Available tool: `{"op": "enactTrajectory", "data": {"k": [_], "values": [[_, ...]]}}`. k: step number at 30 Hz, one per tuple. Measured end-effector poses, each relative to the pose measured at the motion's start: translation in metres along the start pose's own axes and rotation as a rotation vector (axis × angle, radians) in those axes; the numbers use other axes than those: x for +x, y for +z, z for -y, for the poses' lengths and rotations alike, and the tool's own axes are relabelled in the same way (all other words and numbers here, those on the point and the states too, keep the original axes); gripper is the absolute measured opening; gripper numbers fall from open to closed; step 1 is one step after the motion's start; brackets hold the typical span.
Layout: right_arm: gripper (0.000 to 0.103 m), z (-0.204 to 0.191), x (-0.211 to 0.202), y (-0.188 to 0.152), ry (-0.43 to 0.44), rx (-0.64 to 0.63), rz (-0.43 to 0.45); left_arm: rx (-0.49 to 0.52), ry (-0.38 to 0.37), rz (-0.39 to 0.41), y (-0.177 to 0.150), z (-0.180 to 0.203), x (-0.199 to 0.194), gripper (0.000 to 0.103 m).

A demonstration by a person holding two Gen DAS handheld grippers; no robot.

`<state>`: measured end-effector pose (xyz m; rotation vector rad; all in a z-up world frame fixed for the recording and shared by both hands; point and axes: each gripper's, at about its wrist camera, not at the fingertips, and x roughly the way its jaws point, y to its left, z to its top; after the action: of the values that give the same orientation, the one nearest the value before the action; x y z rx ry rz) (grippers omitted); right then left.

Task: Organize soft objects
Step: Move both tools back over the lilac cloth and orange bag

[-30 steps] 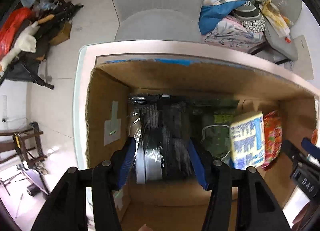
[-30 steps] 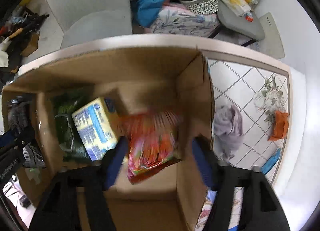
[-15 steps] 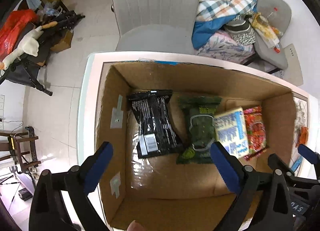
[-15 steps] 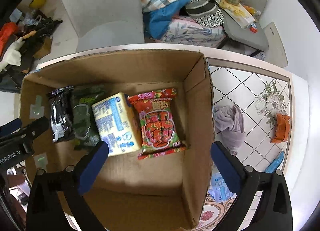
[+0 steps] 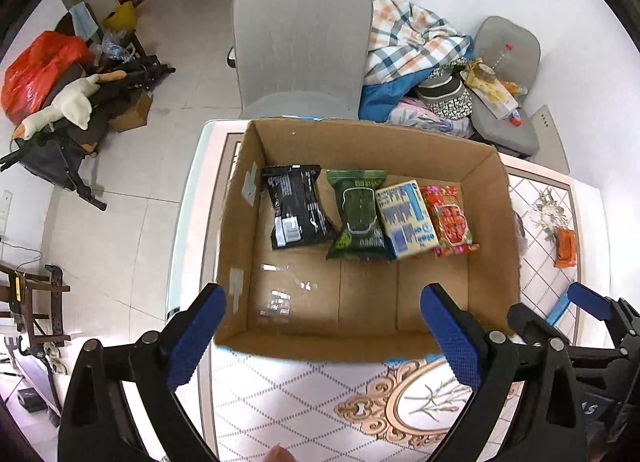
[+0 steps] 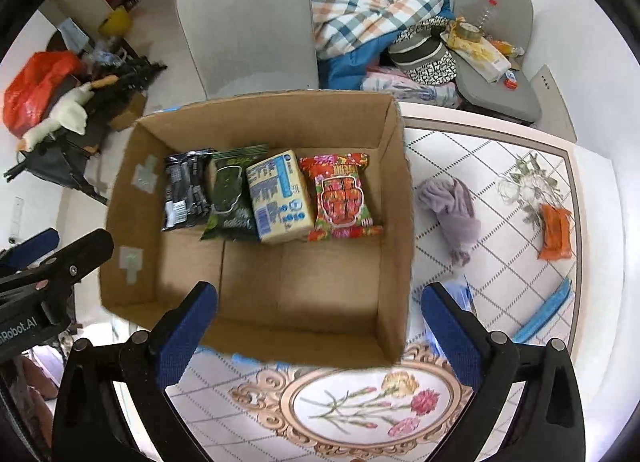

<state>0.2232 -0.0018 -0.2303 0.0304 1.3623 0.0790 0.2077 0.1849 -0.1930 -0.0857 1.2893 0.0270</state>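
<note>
4 packets [image 6: 276, 193] in box [image 6: 396, 221] | left hand-held gripper [image 5: 324, 326] agape | right hand-held gripper [image 6: 320, 322] agape

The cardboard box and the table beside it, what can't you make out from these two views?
- Left wrist view: the box's right wall hides the purple cloth almost entirely.
- Both views: print on the four packets, such as the yellow one, is too small to read.
- Right wrist view: the right gripper's finger covers part of the blue items.
</note>
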Motion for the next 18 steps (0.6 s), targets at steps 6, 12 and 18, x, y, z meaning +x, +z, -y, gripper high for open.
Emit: {"op": "enactTrajectory", "data": {"k": [6,12,18], "values": [[0.103,0.009,-0.043,-0.031,0.011,0.005,0.071,0.010,0.011,0.047,-0.027,0.007,-0.033,0.100],[0.103,0.014,-0.069,-0.055,0.083,0.020,0.089,-0.001,-0.007,0.082,-0.040,0.016,-0.063,0.100],[0.103,0.049,-0.086,-0.062,0.125,0.079,0.107,0.067,-0.023,0.121,-0.034,0.064,-0.086,0.100]]}}
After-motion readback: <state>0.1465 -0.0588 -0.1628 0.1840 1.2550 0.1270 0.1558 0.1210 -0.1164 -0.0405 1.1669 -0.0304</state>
